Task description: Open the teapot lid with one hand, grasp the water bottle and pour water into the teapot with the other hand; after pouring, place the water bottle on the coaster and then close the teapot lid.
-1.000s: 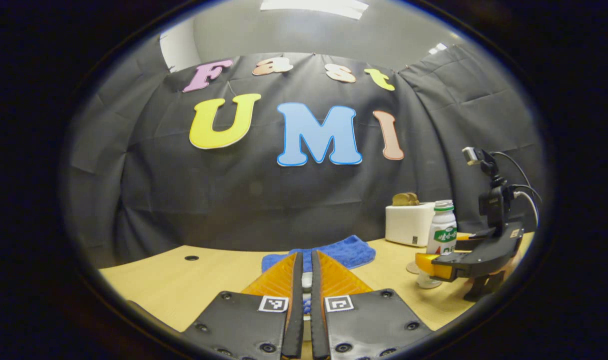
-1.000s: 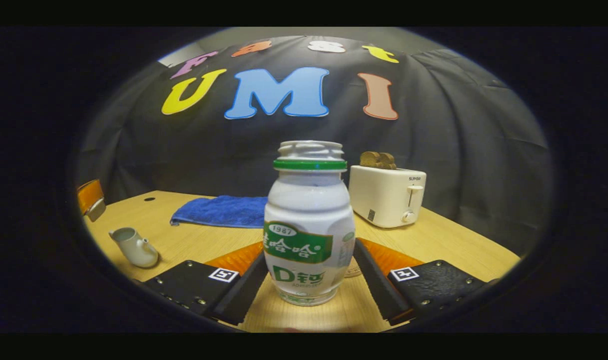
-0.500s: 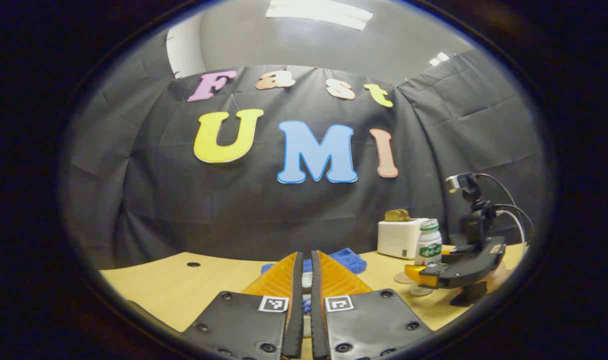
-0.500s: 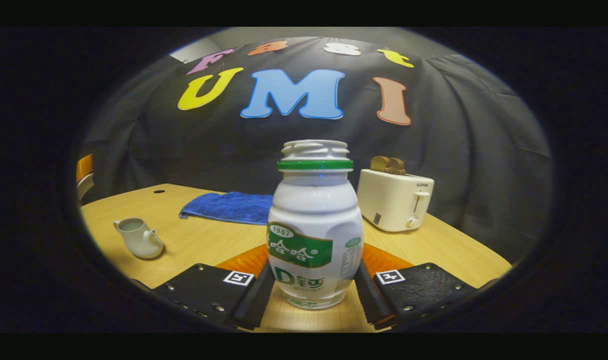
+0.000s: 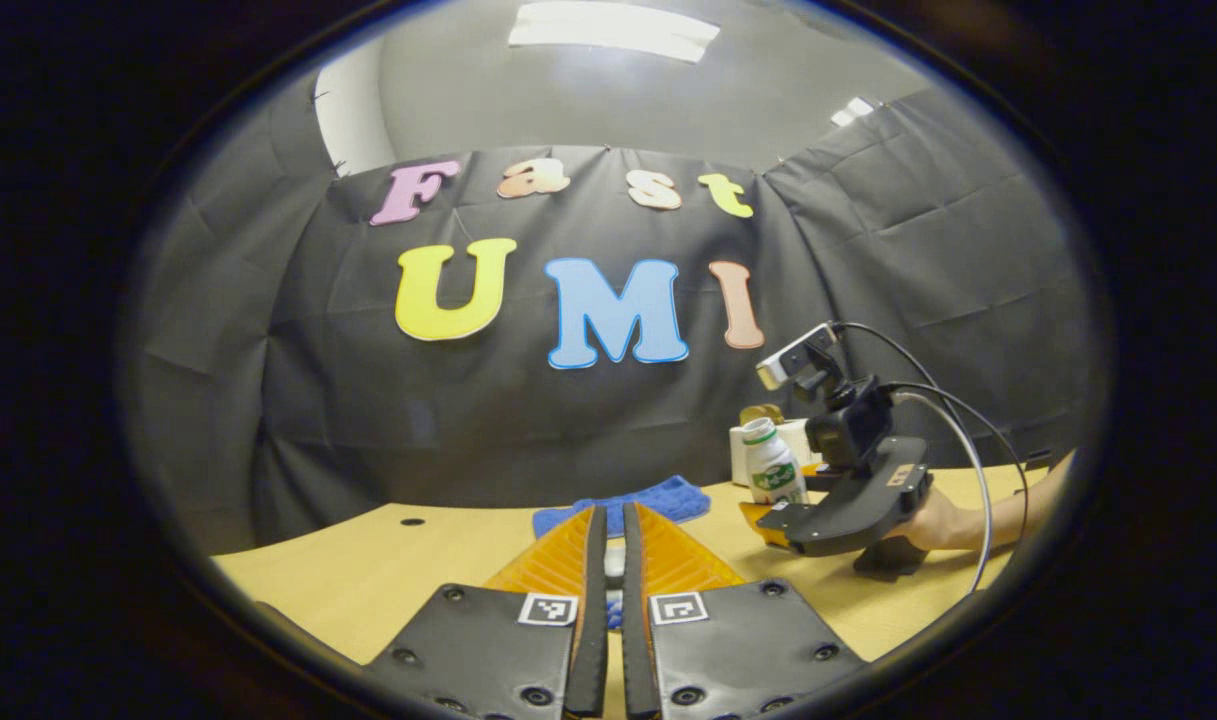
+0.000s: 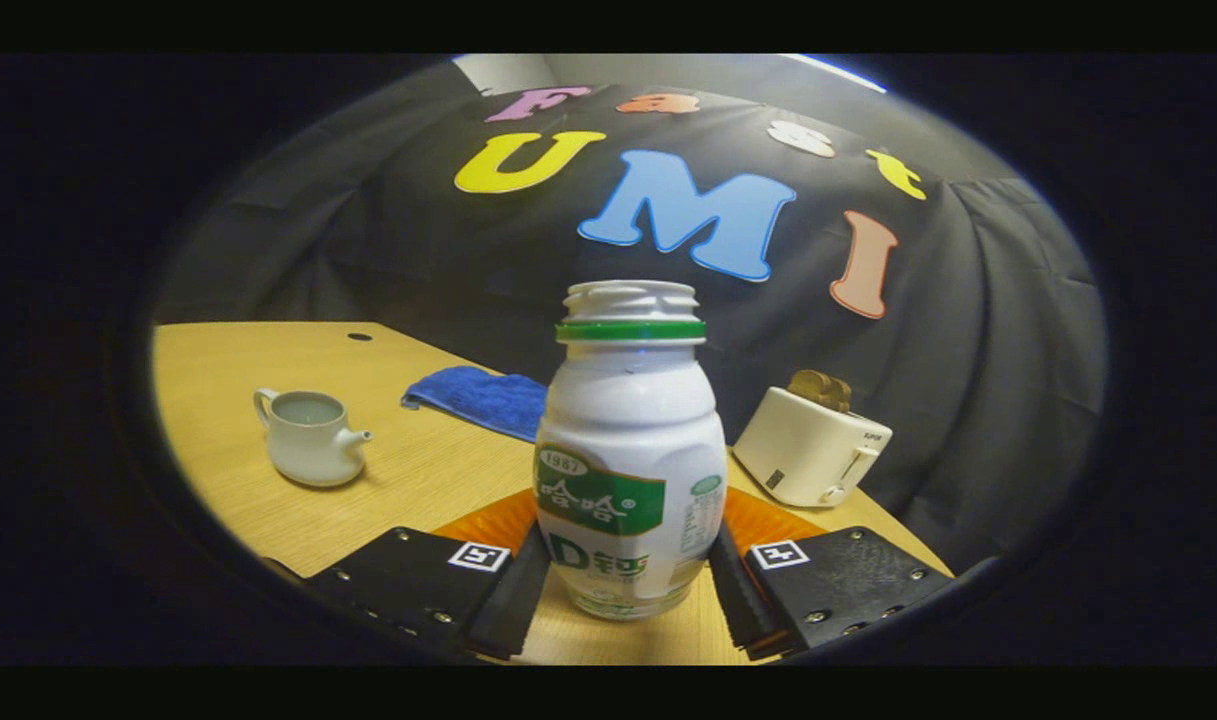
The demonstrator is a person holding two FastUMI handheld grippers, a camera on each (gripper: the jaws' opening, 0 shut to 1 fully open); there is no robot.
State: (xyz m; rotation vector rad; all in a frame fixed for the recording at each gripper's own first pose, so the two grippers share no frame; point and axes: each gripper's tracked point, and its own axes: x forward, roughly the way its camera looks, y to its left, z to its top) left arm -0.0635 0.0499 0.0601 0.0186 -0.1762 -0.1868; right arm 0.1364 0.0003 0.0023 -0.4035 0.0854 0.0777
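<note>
Both right gripper (image 6: 628, 580) fingers clamp the water bottle (image 6: 630, 450) (teapot (image 6: 310, 436) lidless), beside towel (image 6: 478, 398) and toaster (image 6: 813, 452).

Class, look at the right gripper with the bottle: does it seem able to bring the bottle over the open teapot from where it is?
Probably yes. The right gripper grips the bottle, the lidless teapot stands apart on the bare table, and nothing lies between.
</note>
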